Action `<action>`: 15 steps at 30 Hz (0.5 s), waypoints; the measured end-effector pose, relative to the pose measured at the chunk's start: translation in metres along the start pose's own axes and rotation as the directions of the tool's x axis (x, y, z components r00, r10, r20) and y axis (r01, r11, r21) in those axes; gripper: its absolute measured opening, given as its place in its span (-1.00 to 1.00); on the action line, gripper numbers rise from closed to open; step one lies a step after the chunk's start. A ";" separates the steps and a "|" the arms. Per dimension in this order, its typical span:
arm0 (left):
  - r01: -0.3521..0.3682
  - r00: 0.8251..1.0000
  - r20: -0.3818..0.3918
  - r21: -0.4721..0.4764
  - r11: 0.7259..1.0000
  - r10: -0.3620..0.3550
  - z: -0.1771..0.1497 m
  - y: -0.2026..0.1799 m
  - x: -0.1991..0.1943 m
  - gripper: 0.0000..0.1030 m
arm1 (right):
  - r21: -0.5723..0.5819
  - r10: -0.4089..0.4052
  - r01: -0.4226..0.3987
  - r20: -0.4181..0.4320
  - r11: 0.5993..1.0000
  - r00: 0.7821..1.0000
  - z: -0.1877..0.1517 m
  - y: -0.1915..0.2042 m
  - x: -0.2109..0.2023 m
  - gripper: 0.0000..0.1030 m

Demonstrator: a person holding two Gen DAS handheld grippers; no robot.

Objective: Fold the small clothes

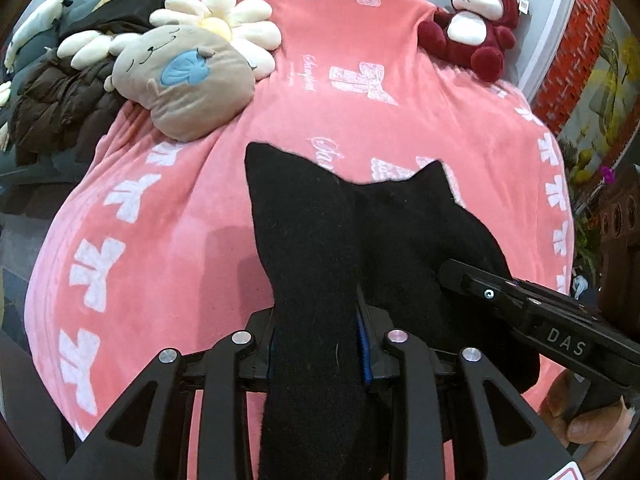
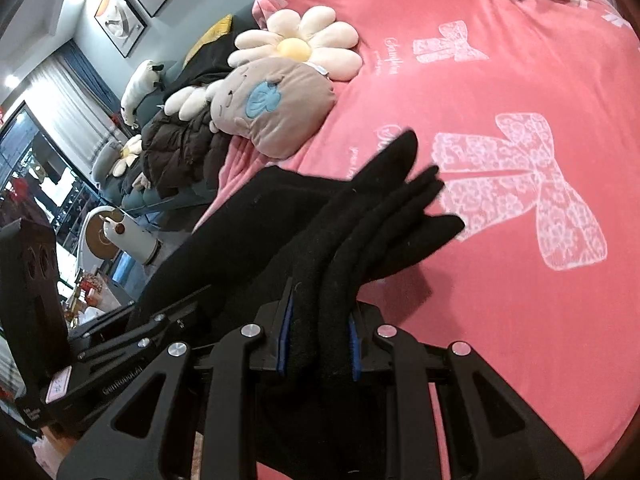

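A black knitted garment (image 1: 320, 248) is held bunched above the pink blanket (image 1: 180, 220), clamped by the left gripper (image 1: 320, 344) and, on several folded layers, by the right gripper (image 2: 320, 340). Beyond it on the blanket a beige plush pillow (image 1: 188, 80) is seen. Layers may be shed if either clamp slackens.

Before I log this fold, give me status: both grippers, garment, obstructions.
Left gripper and right gripper both shut on black knit garment, held above pink bow-print blanket. Tan plush pillow lies further up the blanket, clear.
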State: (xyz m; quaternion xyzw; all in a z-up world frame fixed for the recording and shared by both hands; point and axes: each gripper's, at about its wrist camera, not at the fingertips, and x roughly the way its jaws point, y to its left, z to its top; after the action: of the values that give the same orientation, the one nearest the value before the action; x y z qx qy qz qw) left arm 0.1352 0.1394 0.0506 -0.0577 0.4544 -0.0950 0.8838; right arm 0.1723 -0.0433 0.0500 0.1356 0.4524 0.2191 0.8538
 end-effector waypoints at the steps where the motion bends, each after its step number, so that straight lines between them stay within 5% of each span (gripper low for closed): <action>1: 0.000 0.999 -0.036 0.003 1.000 0.000 -0.005 0.002 0.013 -0.30 | 0.000 -0.029 0.029 -0.023 1.000 0.999 -0.007 -0.008 0.010 -0.58; 6: 0.010 0.977 -0.212 -0.047 0.999 -0.020 -0.049 0.010 0.079 -0.29 | 0.050 -0.088 0.099 -0.183 0.994 0.979 -0.046 -0.052 0.055 -0.48; 9: -0.011 0.987 -0.160 -0.069 0.998 -0.001 -0.060 0.012 0.078 -0.09 | 0.098 -0.070 0.088 -0.173 0.991 0.982 -0.051 -0.064 0.046 -0.25; 15: -0.036 0.986 -0.167 -0.073 0.997 0.024 -0.053 0.007 0.071 -0.03 | 0.196 0.012 0.029 -0.208 0.980 0.978 -0.041 -0.075 0.058 -0.25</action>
State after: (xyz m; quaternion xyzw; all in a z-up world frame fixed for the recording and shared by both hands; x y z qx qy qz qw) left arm 0.1334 0.1299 -0.0376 -0.0763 0.5307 -0.0689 0.8413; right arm 0.1858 -0.0786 -0.0461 0.1943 0.5593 0.1822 0.7850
